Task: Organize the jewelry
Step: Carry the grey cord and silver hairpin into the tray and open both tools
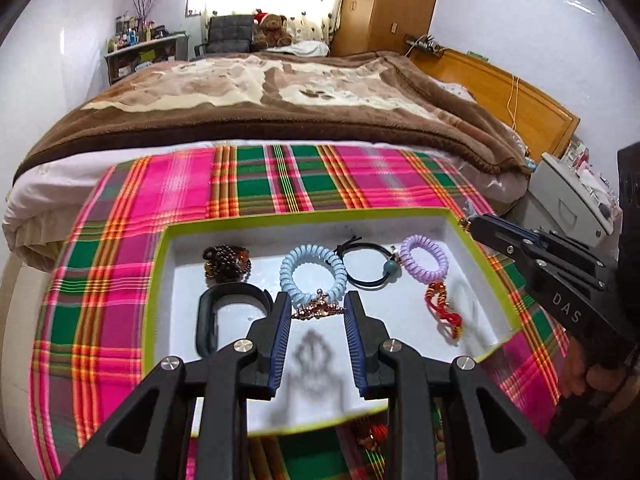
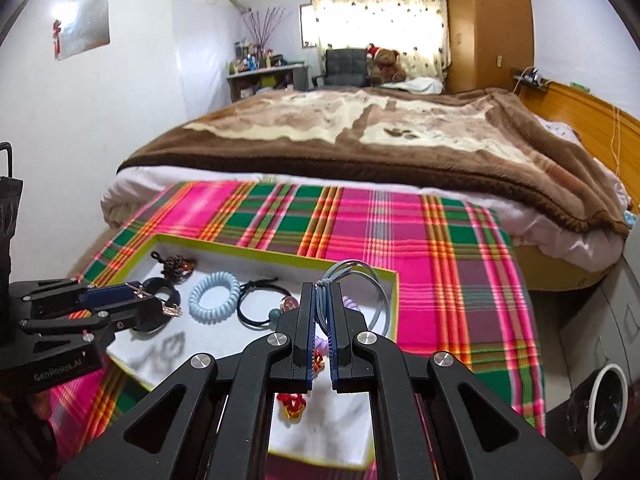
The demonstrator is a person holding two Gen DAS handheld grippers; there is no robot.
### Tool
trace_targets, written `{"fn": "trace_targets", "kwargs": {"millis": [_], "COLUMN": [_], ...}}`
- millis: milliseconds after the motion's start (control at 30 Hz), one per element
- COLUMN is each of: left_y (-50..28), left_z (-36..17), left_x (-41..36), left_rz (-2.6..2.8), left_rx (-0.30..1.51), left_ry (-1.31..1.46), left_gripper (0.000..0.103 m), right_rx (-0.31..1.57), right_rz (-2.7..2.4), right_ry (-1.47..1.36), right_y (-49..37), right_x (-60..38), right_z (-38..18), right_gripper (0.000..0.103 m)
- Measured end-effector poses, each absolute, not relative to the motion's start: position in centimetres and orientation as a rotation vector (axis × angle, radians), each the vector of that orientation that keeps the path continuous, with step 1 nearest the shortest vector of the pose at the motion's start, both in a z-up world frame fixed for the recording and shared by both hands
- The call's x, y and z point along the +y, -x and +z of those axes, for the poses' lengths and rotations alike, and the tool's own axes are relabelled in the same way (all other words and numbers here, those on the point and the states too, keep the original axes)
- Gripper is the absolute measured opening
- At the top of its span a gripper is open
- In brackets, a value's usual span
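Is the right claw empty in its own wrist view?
No: the right claw is shut on thin grey-blue hair bands looping out above the tray.

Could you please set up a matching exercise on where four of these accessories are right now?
Things:
1. blue spiral hair tie
2. purple spiral hair tie
3. grey hoops
4. rose-gold ornament

Places:
a. gripped in the right tongs
b. held between the left tongs
c. lying in the tray, next to the dark bead bracelet
d. lying in the tray, just beside the red cord

Pairs: 1-c, 2-d, 3-a, 4-b
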State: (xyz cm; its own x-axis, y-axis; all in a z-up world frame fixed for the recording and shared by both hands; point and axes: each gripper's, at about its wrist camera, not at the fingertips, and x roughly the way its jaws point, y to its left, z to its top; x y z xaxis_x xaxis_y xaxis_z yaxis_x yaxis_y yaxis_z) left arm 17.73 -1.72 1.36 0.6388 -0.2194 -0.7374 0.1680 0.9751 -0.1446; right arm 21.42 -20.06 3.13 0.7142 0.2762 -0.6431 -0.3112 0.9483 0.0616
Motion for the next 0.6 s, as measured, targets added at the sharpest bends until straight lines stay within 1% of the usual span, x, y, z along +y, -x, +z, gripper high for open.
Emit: {"fn": "trace_targets", "kwargs": {"millis": [300, 600], "left_y": [-19.3, -19.9], "left_z": [0.0, -0.6], "left_x": [-2.0, -2.5], "left_rz": [-0.216, -0.208], "left_rx": [0.882, 0.904], "left_ry": [0.070, 0.044], "left_gripper": [0.028, 0.028], "right_rx": [0.811, 0.872], "right_rz": [0.376, 0.410], "right_ry": [0.022, 0.039], "right_y": [-24.4, -24.9], "right_x": [-19.8, -18.9], "right_z": [0.6, -0.6], "right_gripper": [0.005, 0.005]}}
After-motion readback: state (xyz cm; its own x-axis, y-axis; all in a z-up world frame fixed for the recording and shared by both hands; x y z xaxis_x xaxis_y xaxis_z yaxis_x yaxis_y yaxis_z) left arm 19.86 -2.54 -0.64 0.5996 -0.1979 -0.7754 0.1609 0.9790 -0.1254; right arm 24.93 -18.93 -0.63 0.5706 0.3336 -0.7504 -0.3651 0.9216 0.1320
